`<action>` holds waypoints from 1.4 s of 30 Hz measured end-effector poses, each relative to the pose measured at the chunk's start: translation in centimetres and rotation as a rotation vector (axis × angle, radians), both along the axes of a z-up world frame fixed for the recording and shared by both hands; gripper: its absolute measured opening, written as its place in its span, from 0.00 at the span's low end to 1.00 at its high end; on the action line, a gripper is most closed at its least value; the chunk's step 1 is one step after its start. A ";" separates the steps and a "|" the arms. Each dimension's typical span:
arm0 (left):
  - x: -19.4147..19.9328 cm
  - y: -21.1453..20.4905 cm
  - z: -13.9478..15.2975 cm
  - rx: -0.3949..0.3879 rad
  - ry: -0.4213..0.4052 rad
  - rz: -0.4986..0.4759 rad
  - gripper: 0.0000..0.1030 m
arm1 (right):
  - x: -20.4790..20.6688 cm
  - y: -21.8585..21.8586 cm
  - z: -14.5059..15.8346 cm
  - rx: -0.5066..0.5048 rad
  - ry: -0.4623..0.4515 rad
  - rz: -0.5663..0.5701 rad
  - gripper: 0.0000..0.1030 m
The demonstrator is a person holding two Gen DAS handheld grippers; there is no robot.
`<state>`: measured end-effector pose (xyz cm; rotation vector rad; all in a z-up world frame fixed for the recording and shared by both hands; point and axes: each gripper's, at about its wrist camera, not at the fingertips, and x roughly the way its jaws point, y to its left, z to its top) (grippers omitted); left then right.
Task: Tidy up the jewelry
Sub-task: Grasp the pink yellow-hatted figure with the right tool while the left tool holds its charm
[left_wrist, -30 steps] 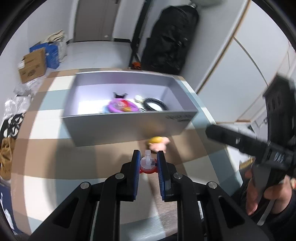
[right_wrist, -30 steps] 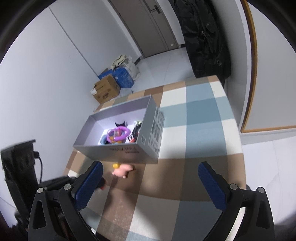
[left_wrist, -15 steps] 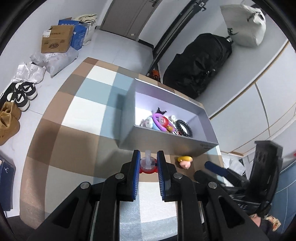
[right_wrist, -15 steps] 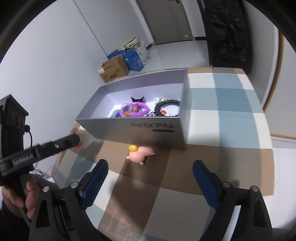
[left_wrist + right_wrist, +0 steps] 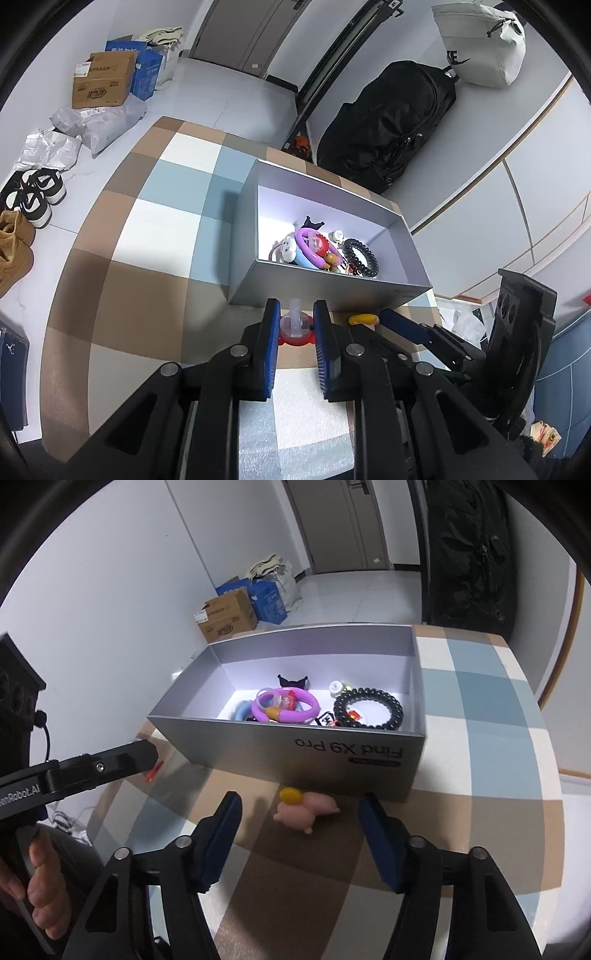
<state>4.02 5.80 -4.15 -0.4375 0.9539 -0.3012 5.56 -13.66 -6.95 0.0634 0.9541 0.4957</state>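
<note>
My left gripper point(image 5: 294, 325) is shut on a small red and clear trinket point(image 5: 293, 326), held above the checked table just in front of the grey box point(image 5: 321, 290). The box point(image 5: 295, 738) holds a purple ring point(image 5: 288, 703), a black bead bracelet point(image 5: 369, 709) and several other trinkets. A pink pig figure with a yellow cap point(image 5: 306, 808) lies on the table by the box's front wall. My right gripper point(image 5: 299, 812) is open and hangs over the pig, one finger on either side. The left gripper also shows in the right wrist view point(image 5: 147, 760).
The checked table point(image 5: 147, 240) ends near the box on the right side point(image 5: 535, 775). On the floor are cardboard boxes point(image 5: 103, 85), bags and shoes point(image 5: 33, 195). A black backpack point(image 5: 388, 125) leans on the wall behind the table.
My left gripper rose and pulled back with the trinket, so the box now shows from above. My right gripper moved in toward the pig and its fingers now flank it.
</note>
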 end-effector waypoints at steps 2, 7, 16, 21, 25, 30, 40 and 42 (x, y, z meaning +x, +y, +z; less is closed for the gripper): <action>0.2 0.1 0.0 -0.005 0.000 0.002 0.13 | 0.2 0.3 -0.3 -0.011 0.010 0.005 0.49; 0.1 -0.1 0.4 0.019 -0.015 0.021 0.13 | 0.2 0.2 -0.3 -0.025 0.008 -0.004 0.35; 0.0 -0.2 1.1 0.044 -0.052 0.041 0.13 | -0.1 0.2 0.3 0.006 -0.008 0.006 0.35; -0.2 -0.2 1.5 0.066 -0.077 0.061 0.13 | -0.5 0.4 0.7 0.030 -0.021 0.019 0.35; -0.1 -0.2 1.7 0.062 -0.088 0.069 0.13 | -0.8 0.3 1.5 0.055 -0.044 0.028 0.35; 0.1 -0.4 1.9 0.063 -0.104 0.076 0.13 | -0.9 0.1 2.5 0.092 -0.069 0.033 0.35; 0.5 -1.3 2.4 0.056 -0.133 0.057 0.13 | -0.7 -0.5 4.6 0.160 -0.124 0.035 0.35; 0.5 -1.3 2.7 0.054 -0.148 0.057 0.13 | -0.6 -0.7 5.1 0.176 -0.138 0.034 0.35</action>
